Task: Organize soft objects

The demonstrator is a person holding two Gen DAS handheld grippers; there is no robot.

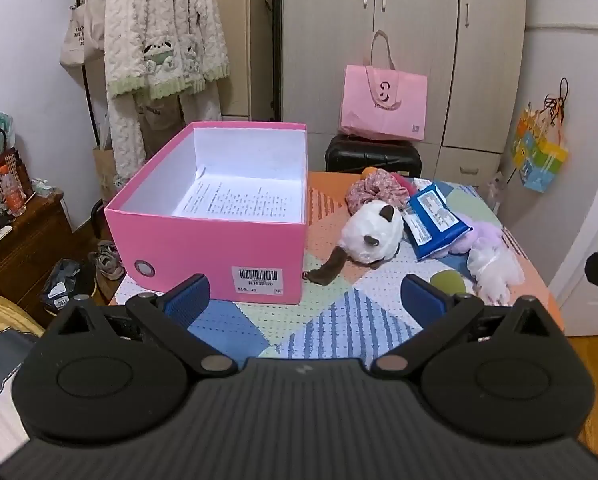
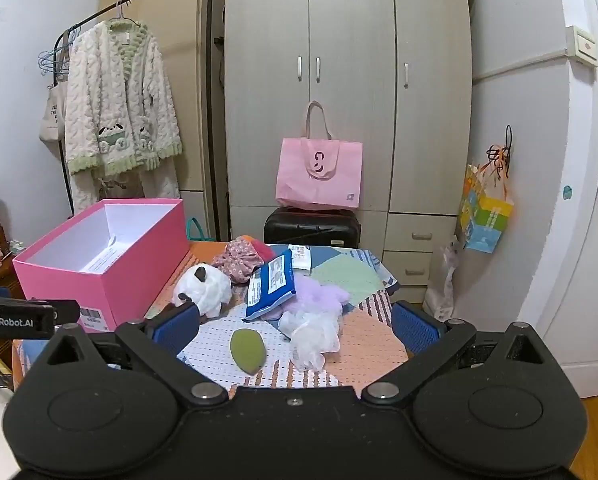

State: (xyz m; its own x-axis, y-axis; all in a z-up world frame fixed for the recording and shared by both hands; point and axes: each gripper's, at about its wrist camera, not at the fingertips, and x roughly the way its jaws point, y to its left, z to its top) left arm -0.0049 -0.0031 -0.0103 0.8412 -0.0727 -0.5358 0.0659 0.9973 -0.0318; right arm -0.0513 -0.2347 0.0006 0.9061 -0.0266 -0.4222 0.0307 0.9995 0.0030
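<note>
An open pink box [image 1: 219,252] [image 2: 111,276] stands on the left of the patchwork table, with only a printed paper sheet inside. To its right lie a white and brown plush cat [image 1: 373,234] [image 2: 205,290], a floral scrunchie [image 1: 373,192] [image 2: 239,260], a blue packet [image 1: 433,220] [image 2: 271,288], a purple mesh puff [image 1: 481,236] [image 2: 323,294], a white mesh puff [image 1: 493,270] [image 2: 311,336] and a green sponge [image 1: 447,282] [image 2: 247,350]. My left gripper [image 1: 303,300] is open and empty near the box's front. My right gripper [image 2: 295,324] is open and empty, short of the sponge.
A black suitcase [image 2: 313,226] with a pink tote bag [image 2: 319,174] stands behind the table, before a wardrobe [image 2: 347,80]. A fluffy robe [image 2: 119,108] hangs on a rack at left. A wooden cabinet [image 1: 23,240] with clutter is at far left. A door [image 2: 587,200] is at right.
</note>
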